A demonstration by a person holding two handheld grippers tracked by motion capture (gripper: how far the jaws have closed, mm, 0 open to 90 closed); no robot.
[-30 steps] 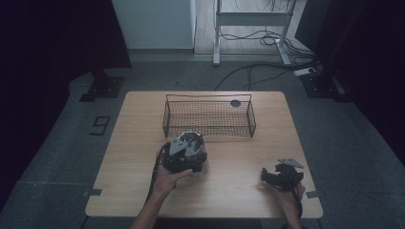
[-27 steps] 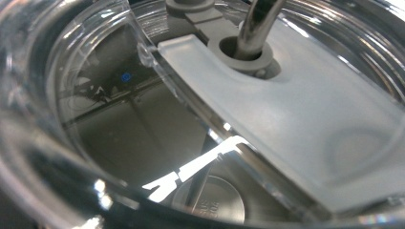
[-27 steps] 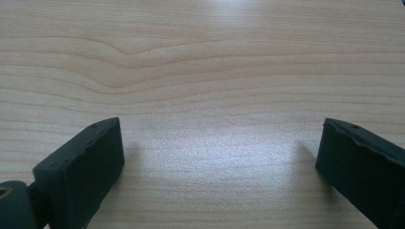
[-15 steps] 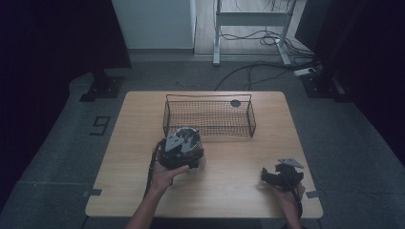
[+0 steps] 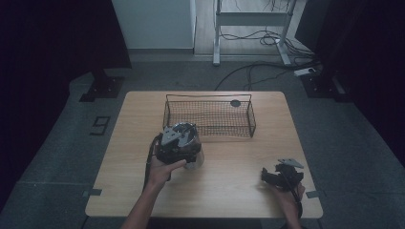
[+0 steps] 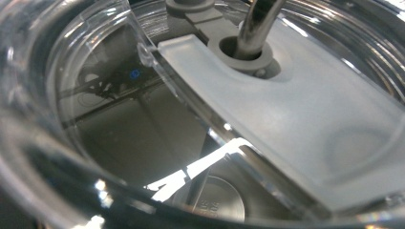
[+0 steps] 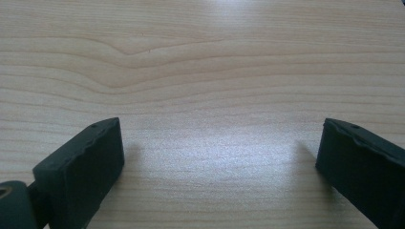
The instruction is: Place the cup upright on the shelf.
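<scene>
The left gripper (image 5: 177, 143) is pressing close against a clear lidded tumbler (image 5: 193, 155) just before the wire basket (image 5: 208, 116); its jaws' stance is unreadable. The right gripper (image 5: 279, 175) is resting wide apart on the table (image 5: 229, 191).

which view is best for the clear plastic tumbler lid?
Left gripper view: the clear plastic tumbler lid sits close up, with its frosted slider and straw hole sharp. High view shows it small and partly hidden under the left gripper. Right gripper view: bare wooden table.
</scene>
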